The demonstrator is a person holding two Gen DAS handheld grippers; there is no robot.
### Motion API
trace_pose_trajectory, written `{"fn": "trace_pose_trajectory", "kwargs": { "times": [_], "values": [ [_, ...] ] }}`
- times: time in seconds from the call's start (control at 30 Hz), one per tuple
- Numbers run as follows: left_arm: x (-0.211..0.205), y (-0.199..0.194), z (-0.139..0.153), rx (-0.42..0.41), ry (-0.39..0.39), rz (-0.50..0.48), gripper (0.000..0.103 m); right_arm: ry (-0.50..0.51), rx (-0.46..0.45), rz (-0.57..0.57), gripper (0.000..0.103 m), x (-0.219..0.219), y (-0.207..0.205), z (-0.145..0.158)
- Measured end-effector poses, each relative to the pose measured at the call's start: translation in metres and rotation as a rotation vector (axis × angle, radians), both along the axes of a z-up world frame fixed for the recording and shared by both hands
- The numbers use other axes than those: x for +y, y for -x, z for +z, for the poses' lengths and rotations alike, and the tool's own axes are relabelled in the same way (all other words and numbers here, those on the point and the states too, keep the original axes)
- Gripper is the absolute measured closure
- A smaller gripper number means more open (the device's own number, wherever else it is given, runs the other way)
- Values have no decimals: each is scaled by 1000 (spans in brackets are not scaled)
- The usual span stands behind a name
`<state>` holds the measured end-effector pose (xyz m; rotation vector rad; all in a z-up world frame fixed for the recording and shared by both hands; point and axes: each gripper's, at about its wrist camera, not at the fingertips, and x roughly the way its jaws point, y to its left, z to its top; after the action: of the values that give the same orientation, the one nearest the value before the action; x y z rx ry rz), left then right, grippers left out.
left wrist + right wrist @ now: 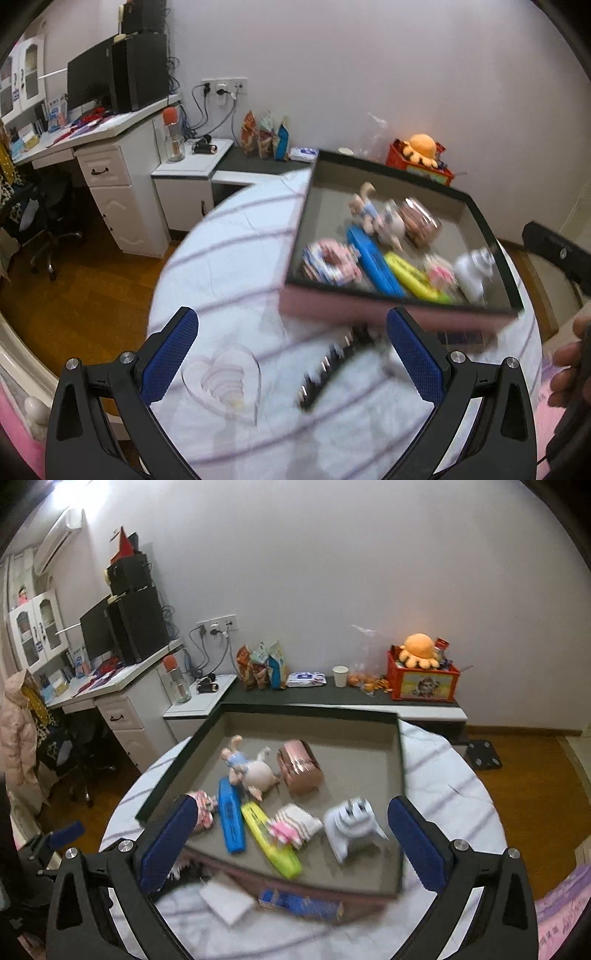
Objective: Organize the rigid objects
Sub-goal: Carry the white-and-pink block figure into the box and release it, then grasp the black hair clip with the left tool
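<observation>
1. Step in hand, as I read it: you're between picks. The box (pixel 400 775) already holds most items; a few are left on the counter (pixel 461 794) w/ its striped cloth.
2. Right gripper (pixel 291 843): fingers spread wide, nothing between them, hovering over the box's near edge.
3. Left gripper (pixel 291 354): fingers also spread, empty, above the clear heart-shaped dish (pixel 221 384) and black comb-like piece (pixel 332 369) (blurred).
4. In the box: glossy hard figurine (pixel 251 771), pinkish shiny case (pixel 299 768), blue (pixel 231 819) & yellow (pixel 271 840) smooth plastic bars, white moulded piece (pixel 352 829).
5. Next move prob. calls for dropping onto a leftover, e.g. the flat blue pack (pixel 295 902) by the box front; it lies low, so come in steep.
</observation>
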<state>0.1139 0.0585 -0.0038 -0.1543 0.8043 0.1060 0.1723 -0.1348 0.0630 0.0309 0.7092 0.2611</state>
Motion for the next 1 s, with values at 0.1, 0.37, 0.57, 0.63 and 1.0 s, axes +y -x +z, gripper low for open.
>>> {"fn": "trace_pose_trajectory", "kwargs": {
  "times": [0.1,0.37,0.57,0.63,1.0],
  "values": [
    [-15,15,-7,21,-18,-35,0,-15,28,-39,0,-17,19,-5],
    [-36,47,-12,42,-38,-66,0,-32,87,-73,0,-37,58,-26],
    [-40,50,-10,37,-42,-71,0,-25,97,-55,0,-35,74,-31],
    [-40,45,-14,51,-43,-75,0,-26,94,-53,0,-36,76,-29],
    [-31,-7,-60,155,-86,-104,0,-12,126,-59,0,-34,64,-40]
  ]
}}
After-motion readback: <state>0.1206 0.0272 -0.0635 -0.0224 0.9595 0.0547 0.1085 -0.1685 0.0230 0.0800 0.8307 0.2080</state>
